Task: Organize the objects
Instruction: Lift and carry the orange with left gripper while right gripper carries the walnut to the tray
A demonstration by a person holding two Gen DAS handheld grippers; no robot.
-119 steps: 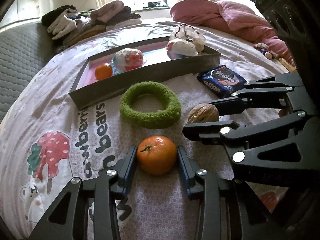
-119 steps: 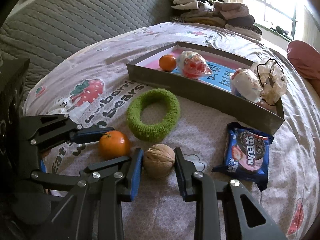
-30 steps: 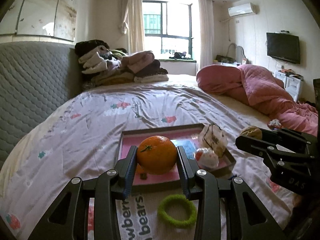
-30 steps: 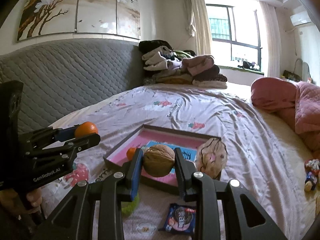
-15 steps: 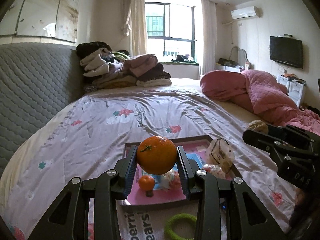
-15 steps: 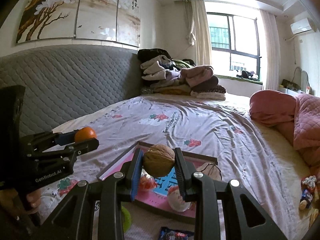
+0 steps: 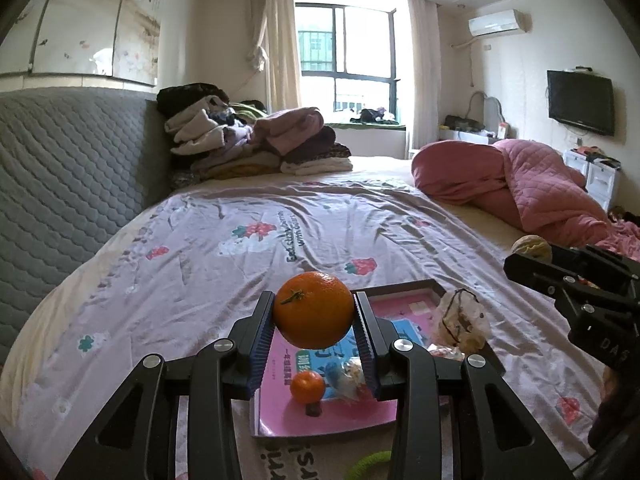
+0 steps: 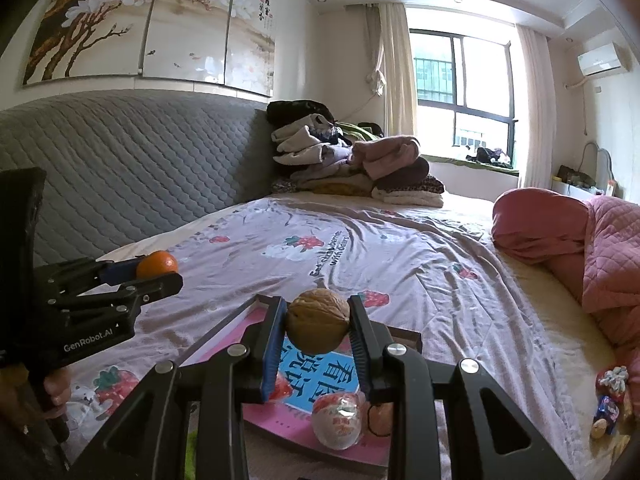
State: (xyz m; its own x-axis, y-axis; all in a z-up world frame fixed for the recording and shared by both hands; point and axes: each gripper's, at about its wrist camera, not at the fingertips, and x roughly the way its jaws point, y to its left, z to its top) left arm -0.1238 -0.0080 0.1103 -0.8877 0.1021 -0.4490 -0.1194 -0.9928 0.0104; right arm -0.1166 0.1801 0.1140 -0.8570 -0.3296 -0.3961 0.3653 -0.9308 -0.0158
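Note:
My left gripper (image 7: 314,314) is shut on an orange tangerine (image 7: 313,310), held in the air above the pink-lined tray (image 7: 416,292). The tray holds a smaller tangerine (image 7: 307,387), a wrapped snack (image 7: 348,374) and a white bag (image 7: 460,322). My right gripper (image 8: 318,326) is shut on a brown walnut (image 8: 318,326), also raised over the tray (image 8: 404,336), where a wrapped red-and-white ball (image 8: 338,420) lies. The right gripper with the walnut (image 7: 532,248) shows at the right of the left wrist view. At the left of the right wrist view is the left gripper with the tangerine (image 8: 157,263).
A green ring (image 7: 368,464) lies on the bed sheet just before the tray. Folded clothes (image 7: 248,144) are stacked at the headboard corner. A pink quilt (image 7: 520,184) is heaped on the right. Small snacks (image 8: 606,408) lie at the bed's right side. A hand (image 8: 52,392) grips the left handle.
Both grippers carried their loads forward over the tray, the right one also a little upward. The tray now sits lower and nearer in both views. Neither grip changed.

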